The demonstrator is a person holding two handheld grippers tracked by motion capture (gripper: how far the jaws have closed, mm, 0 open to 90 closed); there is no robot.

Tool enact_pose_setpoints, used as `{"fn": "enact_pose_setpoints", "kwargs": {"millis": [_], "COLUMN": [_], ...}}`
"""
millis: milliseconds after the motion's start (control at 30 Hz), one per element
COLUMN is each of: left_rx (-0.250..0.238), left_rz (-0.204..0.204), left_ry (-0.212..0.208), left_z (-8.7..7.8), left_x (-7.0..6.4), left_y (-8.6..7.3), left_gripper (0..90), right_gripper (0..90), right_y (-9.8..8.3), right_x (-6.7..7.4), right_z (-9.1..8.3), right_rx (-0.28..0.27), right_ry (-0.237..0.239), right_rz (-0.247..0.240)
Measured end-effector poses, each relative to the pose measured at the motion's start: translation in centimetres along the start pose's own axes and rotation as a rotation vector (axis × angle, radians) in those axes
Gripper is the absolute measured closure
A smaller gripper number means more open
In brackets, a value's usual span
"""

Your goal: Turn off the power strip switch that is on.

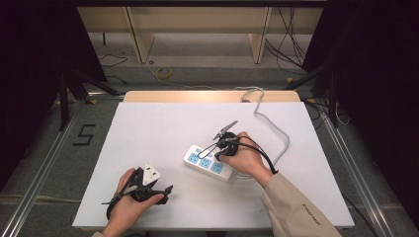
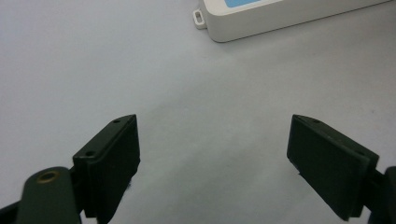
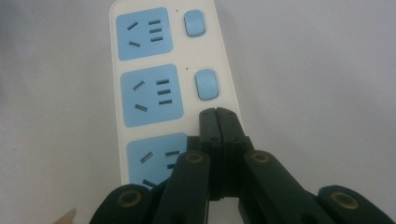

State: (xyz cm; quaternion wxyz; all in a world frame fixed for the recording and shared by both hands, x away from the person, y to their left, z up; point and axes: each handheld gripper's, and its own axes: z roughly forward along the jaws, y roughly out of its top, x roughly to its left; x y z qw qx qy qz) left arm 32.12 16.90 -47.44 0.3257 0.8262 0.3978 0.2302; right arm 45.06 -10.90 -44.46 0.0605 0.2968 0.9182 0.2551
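The right gripper (image 3: 218,114) is seen with its two black jaws pressed flat together, nothing being held between them. In the right gripper view the closed tips are placed over the white plastic power strip (image 3: 140,121), just below the middle blue rocker switch (image 3: 206,84) and beside the nearest of three pale blue socket faces; whether the tips are touching the strip or a switch beneath them cannot be told. A second blue switch (image 3: 194,23) is seen farther along, next to the far socket.

In the high view the right gripper (image 1: 218,146) is held by the person's right hand (image 1: 245,158), a beige sleeve (image 1: 291,207) being visible on the forearm. The power strip (image 1: 209,162) is laid near the middle of the white table top (image 1: 158,133), angled, and its pale grey cable (image 1: 276,129) is run in a loop toward the far edge of the table.

The left gripper (image 2: 215,158) is held wide open, with only bare table surface between its black pads. A corner of the white strip (image 2: 261,16) is seen at the top of the left gripper view, well apart from the jaws. In the high view this gripper (image 1: 165,193) is held low near the front left of the table by the left hand (image 1: 127,205), with its grey three-cornered plate (image 1: 150,174) on top.
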Motion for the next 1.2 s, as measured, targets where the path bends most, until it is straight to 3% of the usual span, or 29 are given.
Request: {"fn": "enact_pose_setpoints", "kwargs": {"millis": [567,600,700,800,900,1067,1133,1200], "left_rx": [0.002,0.0,0.001,0.002,0.005,0.004,0.004,0.0], "left_rz": [0.003,0.002,-0.005,-0.006,-0.007,-0.014,-0.016,-0.02], "left_ry": [0.002,0.002,0.002,0.002,0.003,0.006,0.006,0.005], "left_z": [-0.1,-0.1,-0.1,-0.2,-0.2,-0.2,-0.2,-0.2], "left_x": [0.1,0.1,0.1,0.1,0.2,0.2,0.2,0.2], "left_y": [0.0,-0.1,-0.1,-0.2,-0.2,-0.2,-0.2,-0.2], "left_gripper": [17.1,17.1,17.1,17.1,17.1,17.1,17.0,17.1], "right_gripper": [90.0,90.0,78.7,73.8,64.0,51.0,47.8,45.4], "right_y": [-0.1,-0.3,-1.1,-2.6,-4.9,-10.4,-12.7,-14.7], "right_x": [0.3,0.3,0.2,-0.1,-0.5,-0.8,-0.8,-0.8], "right_z": [-0.4,-0.6,-1.5,-2.8,-4.1,-6.4,-7.2,-7.8], "right_rx": [-0.022,-0.036,-0.13,-0.181,-0.242,-0.373,-0.4,-0.435], "right_ry": [0.002,-0.004,-0.004,-0.021,-0.003,0.028,0.034,0.007], "right_rz": [-0.008,-0.006,0.01,0.015,0.039,0.076,0.092,0.101]}}
